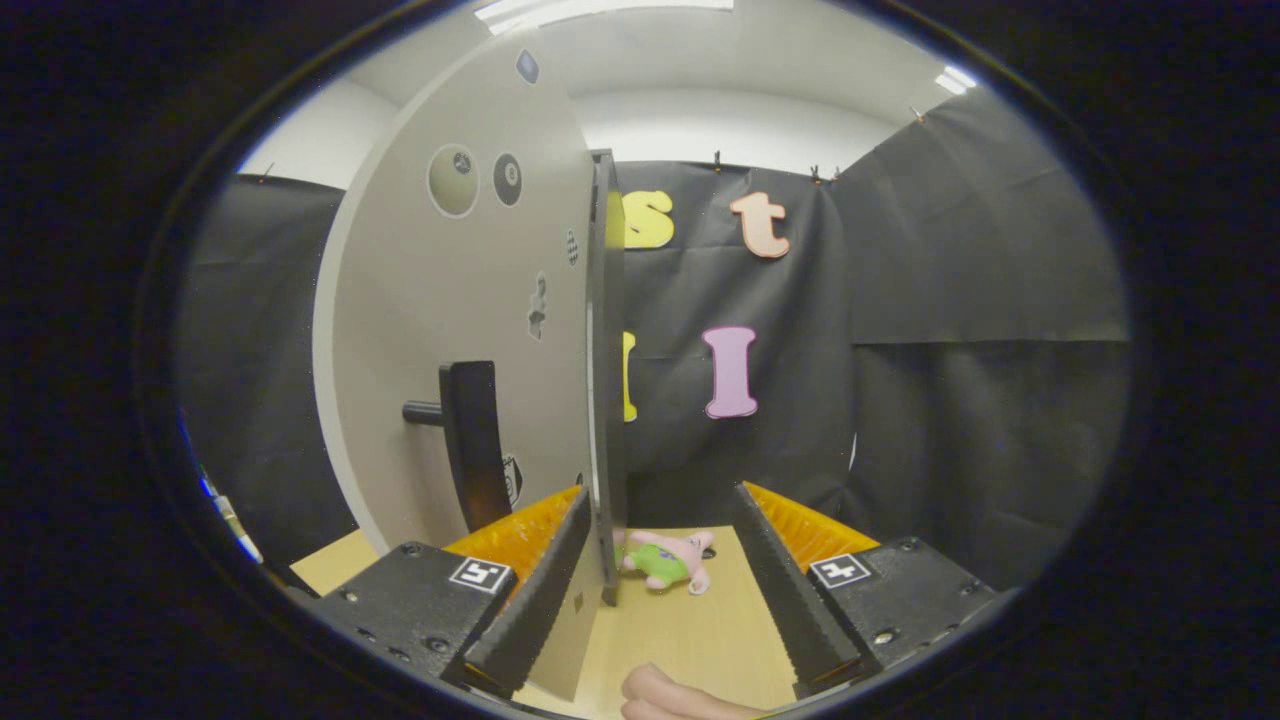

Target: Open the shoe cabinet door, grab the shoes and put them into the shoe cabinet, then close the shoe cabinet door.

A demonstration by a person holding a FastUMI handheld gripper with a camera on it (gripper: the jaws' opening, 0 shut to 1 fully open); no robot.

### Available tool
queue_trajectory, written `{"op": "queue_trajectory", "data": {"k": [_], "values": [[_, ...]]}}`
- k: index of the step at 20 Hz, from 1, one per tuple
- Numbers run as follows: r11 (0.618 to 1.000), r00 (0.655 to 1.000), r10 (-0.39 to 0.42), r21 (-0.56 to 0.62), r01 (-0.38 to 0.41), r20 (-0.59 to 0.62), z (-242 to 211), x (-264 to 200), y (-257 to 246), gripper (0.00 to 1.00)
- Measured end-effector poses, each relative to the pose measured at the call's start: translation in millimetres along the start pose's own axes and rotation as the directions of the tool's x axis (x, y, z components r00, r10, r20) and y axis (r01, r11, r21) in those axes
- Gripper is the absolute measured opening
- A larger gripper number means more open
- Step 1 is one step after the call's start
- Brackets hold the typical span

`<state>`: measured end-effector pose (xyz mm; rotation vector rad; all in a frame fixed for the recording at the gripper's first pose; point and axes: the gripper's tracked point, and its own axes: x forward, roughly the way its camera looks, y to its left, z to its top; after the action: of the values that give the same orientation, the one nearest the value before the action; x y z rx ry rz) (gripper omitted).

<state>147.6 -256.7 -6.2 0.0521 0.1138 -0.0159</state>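
Spread wide, the claw (pixel 650 590) grips nothing; its two black fingers (pixel 540 590) with orange backing stand apart above the pale wooden tabletop (pixel 690 640). Between them, close against the left finger, rises the free edge of the grey shoe cabinet door (pixel 450 330), seen nearly edge-on and swung toward the camera. Its black handle (pixel 470 440) juts from the door face just beyond the left finger, apart from it. Small stickers dot the door's face. Just ahead of the fingers, on the tabletop beside the door's lower edge, lies a pink-and-green plush toy (pixel 665 562). A fingertip of a person's hand (pixel 670 700) shows between the fingers' bases.
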Motion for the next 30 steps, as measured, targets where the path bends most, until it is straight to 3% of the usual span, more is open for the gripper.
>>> {"op": "queue_trajectory", "data": {"k": [3, 9, 20, 28, 30], "values": [[0.999, 1.000, 0.003, -0.033, -0.002, 0.008, 1.3, -2.8, 26.1, 0.94], [0.994, 0.996, 0.083, -0.074, -0.086, -0.032, -4.4, 1.7, 93.7, 0.94], [0.998, 1.000, -0.003, -0.061, 0.004, 0.011, -6.6, 15.8, 167.9, 0.94], [0.995, 0.996, 0.090, -0.038, -0.091, -0.015, -23.6, 53.2, 284.2, 0.96], [0.996, 0.997, 0.064, -0.069, -0.062, 0.031, -18.8, 53.7, 300.9, 0.97]]}}
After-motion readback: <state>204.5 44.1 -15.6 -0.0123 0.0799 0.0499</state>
